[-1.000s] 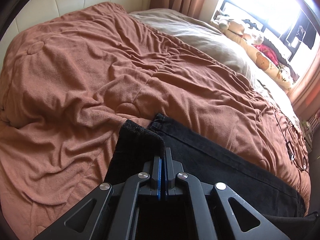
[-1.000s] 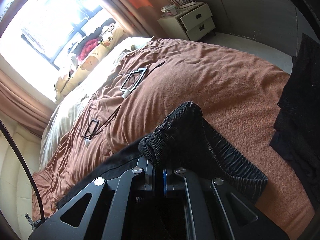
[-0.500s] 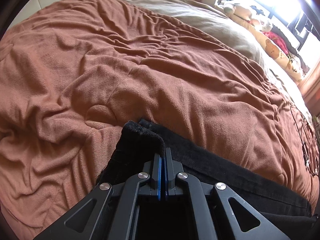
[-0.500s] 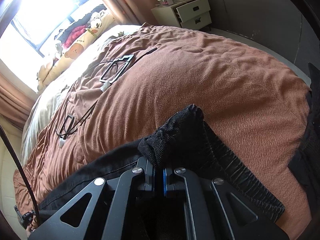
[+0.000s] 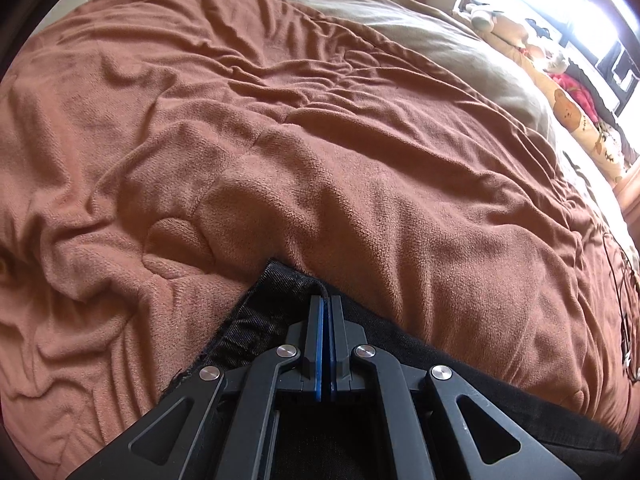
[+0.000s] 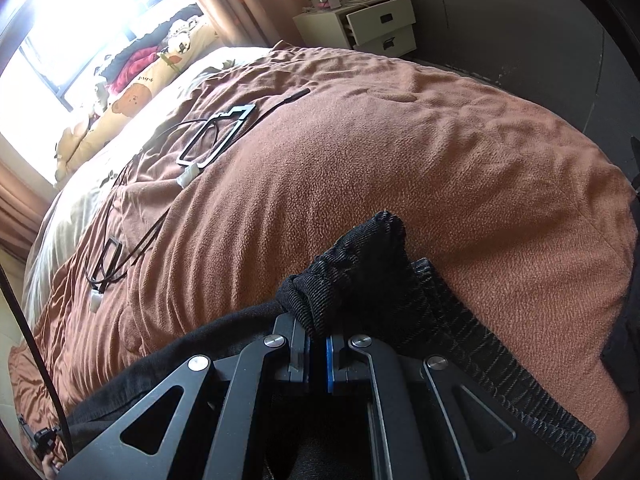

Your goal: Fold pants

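While both claws stay clamped on black pants, the garment lies stretched along the near edge of a rust-brown fleece blanket on a bed. L gripper has its blue-lined jaws pinched together on a thin fold of the hem end, fabric flat on the blanket just ahead of the tips. R gripper is closed on a bunched wad of the ribbed elastic waistband, which humps up above the jaws, w/ the rest of the band trailing off to the right. Black cables w/ white connectors lie well apart from the pants, toward the window side. Bear-print pillow sits under the bright window; white nightstand beyond the bed.
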Demonstrator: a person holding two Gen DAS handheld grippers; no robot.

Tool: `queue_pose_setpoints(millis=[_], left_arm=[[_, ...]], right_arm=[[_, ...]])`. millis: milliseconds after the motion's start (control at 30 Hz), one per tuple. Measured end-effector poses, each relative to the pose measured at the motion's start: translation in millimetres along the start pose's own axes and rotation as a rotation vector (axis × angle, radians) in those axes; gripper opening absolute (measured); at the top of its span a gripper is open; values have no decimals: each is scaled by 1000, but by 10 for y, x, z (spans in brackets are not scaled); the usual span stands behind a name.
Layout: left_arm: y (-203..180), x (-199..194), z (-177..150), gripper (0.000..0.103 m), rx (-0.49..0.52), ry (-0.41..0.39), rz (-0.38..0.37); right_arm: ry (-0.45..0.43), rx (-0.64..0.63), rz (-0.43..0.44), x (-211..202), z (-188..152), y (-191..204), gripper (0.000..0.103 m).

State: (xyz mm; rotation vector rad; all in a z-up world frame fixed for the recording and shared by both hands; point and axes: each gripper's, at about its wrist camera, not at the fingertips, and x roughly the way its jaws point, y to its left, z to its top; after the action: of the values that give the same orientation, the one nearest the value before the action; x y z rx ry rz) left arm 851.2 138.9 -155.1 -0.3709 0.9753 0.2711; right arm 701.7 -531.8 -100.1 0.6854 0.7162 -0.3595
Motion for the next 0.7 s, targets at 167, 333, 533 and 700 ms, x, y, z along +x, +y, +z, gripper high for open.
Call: queue_pose_setpoints(millis=[167, 333, 533, 700], left_arm=[[20, 135, 1, 4, -16, 50, 12], [63, 20, -5, 35, -18, 61, -17], [215, -312, -33, 58, 0, 28, -26], [456, -621, -92, 58, -11, 22, -23]], right_arm=[[20, -31, -43, 142, -38, 72, 2], [64, -78, -29, 68, -49, 120, 15], [14, -109, 45, -340, -74, -4, 76], [13, -113, 79, -626, -209, -167, 76]])
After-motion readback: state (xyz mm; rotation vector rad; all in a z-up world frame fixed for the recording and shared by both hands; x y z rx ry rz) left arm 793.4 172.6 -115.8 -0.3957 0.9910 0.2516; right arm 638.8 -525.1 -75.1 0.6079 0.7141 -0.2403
